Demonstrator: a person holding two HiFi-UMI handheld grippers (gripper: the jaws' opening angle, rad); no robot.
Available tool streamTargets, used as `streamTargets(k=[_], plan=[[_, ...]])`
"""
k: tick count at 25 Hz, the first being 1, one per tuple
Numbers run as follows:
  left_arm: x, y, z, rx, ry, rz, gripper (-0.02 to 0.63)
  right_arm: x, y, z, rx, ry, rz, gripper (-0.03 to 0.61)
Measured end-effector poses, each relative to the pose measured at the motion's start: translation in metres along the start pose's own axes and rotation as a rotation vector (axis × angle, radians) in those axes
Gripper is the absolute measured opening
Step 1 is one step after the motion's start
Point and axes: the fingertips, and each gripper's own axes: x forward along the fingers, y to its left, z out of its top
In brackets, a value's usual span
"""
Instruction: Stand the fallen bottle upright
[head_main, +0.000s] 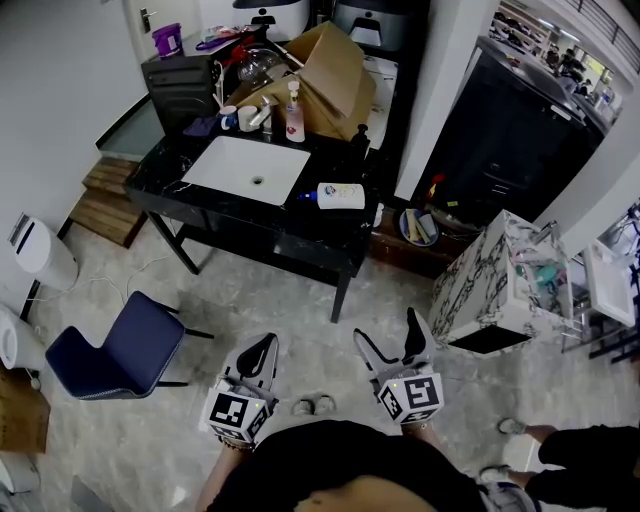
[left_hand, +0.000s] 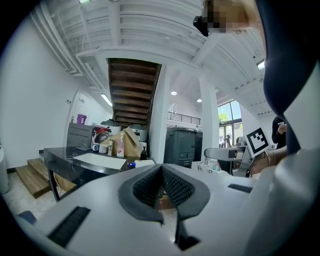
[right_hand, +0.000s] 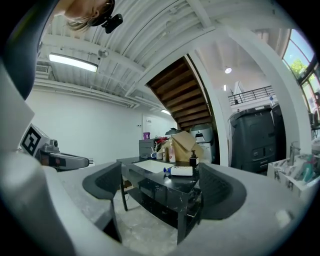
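Note:
A white bottle with a blue cap (head_main: 337, 196) lies on its side at the right end of the black table (head_main: 300, 235); it also shows as the fallen bottle (right_hand: 180, 171) in the right gripper view and faintly (left_hand: 131, 164) in the left gripper view. Both grippers hang low near the person's body, well short of the table. My left gripper (head_main: 259, 351) has its pads together with nothing between them. My right gripper (head_main: 392, 333) stands open and empty, its jaws framing the table far ahead.
A white sink basin (head_main: 246, 169) is set in the tabletop. A cardboard box (head_main: 325, 75), a spray bottle (head_main: 294, 115), cups and a dark pump bottle (head_main: 360, 140) crowd the back. A blue chair (head_main: 115, 349) stands left, a marbled cabinet (head_main: 492, 285) right.

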Motion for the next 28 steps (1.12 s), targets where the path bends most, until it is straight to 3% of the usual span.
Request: streamTargets(k=[10, 17, 28], plan=[[0.026, 0.006, 0.000, -0.013, -0.004, 0.039, 0.003, 0.018, -0.027, 0.006, -0.004, -0.014, 0.010, 0.482], [0.047, -0.002, -0.011, 0.007, 0.004, 0.056, 0.003, 0.011, -0.066, -0.003, -0.052, 0.002, -0.057, 0.480], [0.071, 0.013, -0.015, 0.002, 0.031, 0.062, 0.003, 0.047, -0.068, -0.009, -0.078, 0.014, 0.021, 0.480]])
